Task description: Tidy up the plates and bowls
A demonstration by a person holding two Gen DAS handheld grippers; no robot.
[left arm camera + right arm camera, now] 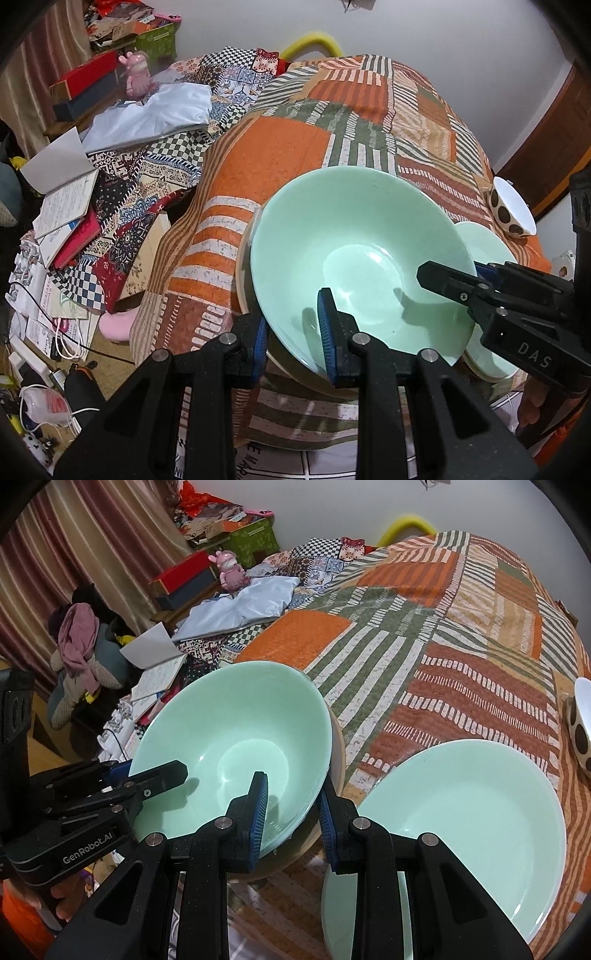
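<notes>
The left tool point(293, 334) is closed on the near rim of a large mint-green bowl point(354, 258), one blue pad inside the wall and the other outside it. The right tool point(293, 812) grips the same bowl point(236, 746) on the opposite side of the rim, again with one pad inside and one outside. In the left wrist view the right tool point(476, 280) reaches in from the right edge; in the right wrist view the left tool point(125, 779) reaches in from the left edge.

The bowl is glossy, plain and deep, with a small flat bottom that reflects light. It sits tilted, nested in a beige bowl point(338, 746), of which only the outer wall and rim show beneath it.

Just to the right of the right tool lies a mint-green plate point(469, 812), shallow and glossy. A second pale green rim shows under its near edge, though whether that is another plate cannot be told. Farther right stands one white bowl with brown dots point(580, 723), cut off by the frame edge.

All of this rests on a bed under a patchwork bedspread point(424, 627) in orange, green and cream.

Counted: two green pieces, one beige bowl, one dotted bowl.

Beyond the left tool lie an open notebook point(62, 192) and a pink figurine point(137, 75).
</notes>
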